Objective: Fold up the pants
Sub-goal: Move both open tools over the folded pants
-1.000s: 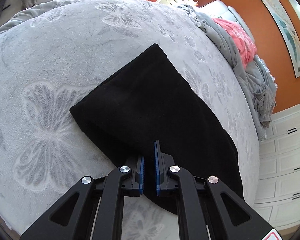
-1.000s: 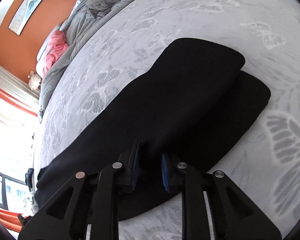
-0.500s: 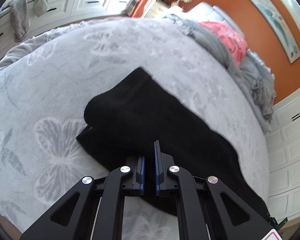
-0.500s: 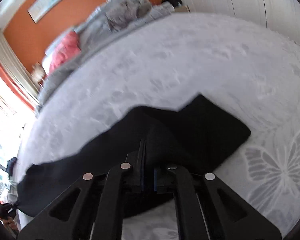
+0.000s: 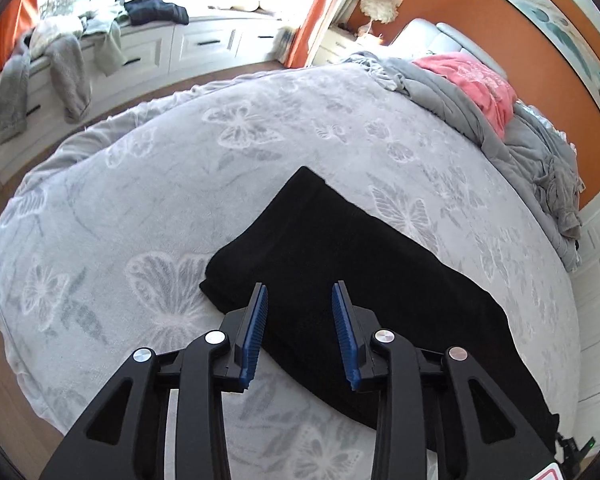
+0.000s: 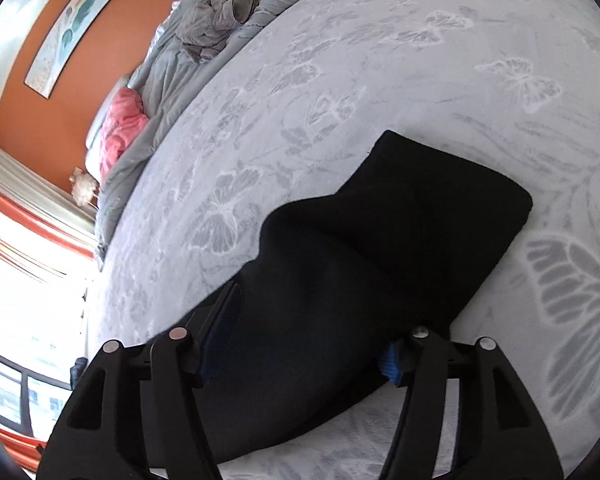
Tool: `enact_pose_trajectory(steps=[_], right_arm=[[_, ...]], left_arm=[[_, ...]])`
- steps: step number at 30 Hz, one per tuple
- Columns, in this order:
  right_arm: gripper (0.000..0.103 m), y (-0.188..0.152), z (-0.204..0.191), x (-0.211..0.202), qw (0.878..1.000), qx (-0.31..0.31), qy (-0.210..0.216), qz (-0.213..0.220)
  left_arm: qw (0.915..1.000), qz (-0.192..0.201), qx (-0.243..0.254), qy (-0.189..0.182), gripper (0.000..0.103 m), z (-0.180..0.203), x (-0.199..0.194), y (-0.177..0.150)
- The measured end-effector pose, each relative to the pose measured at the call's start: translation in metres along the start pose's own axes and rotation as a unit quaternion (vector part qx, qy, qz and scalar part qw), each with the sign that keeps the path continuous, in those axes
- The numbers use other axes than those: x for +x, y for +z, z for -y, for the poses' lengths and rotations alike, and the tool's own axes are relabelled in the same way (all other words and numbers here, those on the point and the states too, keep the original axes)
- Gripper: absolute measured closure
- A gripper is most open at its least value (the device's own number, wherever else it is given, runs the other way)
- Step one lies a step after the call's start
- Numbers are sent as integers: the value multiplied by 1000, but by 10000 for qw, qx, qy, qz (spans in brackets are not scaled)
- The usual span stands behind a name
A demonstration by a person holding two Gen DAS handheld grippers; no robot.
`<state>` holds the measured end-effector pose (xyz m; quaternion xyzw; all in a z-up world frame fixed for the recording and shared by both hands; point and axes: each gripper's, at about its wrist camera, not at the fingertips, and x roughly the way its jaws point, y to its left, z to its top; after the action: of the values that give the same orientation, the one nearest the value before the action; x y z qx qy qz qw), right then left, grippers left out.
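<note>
On a bed spread with a pale grey butterfly-print cover, my left gripper hangs with its blue-padded fingers apart, holding nothing. The black pants lie flat on the cover just ahead of and below it, folded into a long band that runs from a squared end near the middle of the bed back toward the lower right edge of the left wrist view. Left of the bed in that view, grey garments droop over a white window seat. Beyond the pants on the right, a heap of grey bedding and a pink blanket lie against an orange wall with a long framed picture.

In the right wrist view, the framed picture on the orange wall sits at upper left, with the pink blanket and the grey bedding below it along the far edge of the bed. My right gripper is spread wide, its fingers standing either side of the pants; black cloth fills the gap between them, and I cannot tell whether either pad touches it. From there the pants reach up and right to a squared, doubled-over end resting on the cover, beside a large printed butterfly.
</note>
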<state>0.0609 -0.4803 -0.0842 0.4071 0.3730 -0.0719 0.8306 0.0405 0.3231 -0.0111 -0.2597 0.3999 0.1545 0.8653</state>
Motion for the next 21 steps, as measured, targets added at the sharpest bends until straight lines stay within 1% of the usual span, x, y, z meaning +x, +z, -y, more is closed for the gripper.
enact_pose_trajectory(steps=[2,3,4,5,6,8,9,10,11,12,13,14,15,17,18,19,20,21], right_arm=[[42,4,4,1,9996,225,175,49],[44,6,7,3,9992,333,180,115],[54,7,8,1,9988,360,198,250],[87,10,5,-5,9985,246,135,468],[99,13,-3,-14,9975,15,52,698],[99,16,-24,-36,9924,-457,130,1134],[99,14,-34,-42,9882,-834,-45,1288],[99,12,-37,-38,9844,-1142,-433,1264],[98,11,-32,-25,9816,-1307,-929,1033],[97,11,-17,-7,9808,-1267,-1341,635],[97,11,1,8,9827,-1043,-1509,244],[97,11,17,14,9864,-755,-1462,4],[95,14,25,9,9920,-520,-1150,46],[90,22,24,-7,9952,-415,-846,271],[72,24,21,-12,9952,-497,-744,387],[61,25,20,-13,9941,-604,-785,443],[63,26,21,-9,9924,-696,-924,414],[84,27,22,-7,9908,-737,-1071,367]], left_arm=[[9997,95,205,38,62,17,-2,-3],[9994,93,339,12,59,27,-2,-6],[9989,54,457,-17,57,36,1,-9],[9984,-24,572,-34,54,46,5,-13],[9975,-131,696,-53,53,56,10,-17],[9953,-322,905,-82,53,72,22,-25],[9937,-385,1047,-58,53,81,27,-30],[9920,-416,1193,-2,53,89,32,-35],[9899,-435,1348,46,53,98,36,-39],[9877,-439,1499,110,53,104,40,-44],[9856,-430,1624,212,53,109,44,-47],[9835,-441,1726,302,53,114,48,-50],[9817,-468,1806,371,53,117,53,-52],[9803,-546,1844,446,53,119,61,-54],[9804,-593,1827,432,53,120,63,-55],[9808,-648,1794,400,53,121,66,-56],[9811,-710,1770,344,53,123,68,-58],[9809,-772,1762,298,53,124,70,-59]])
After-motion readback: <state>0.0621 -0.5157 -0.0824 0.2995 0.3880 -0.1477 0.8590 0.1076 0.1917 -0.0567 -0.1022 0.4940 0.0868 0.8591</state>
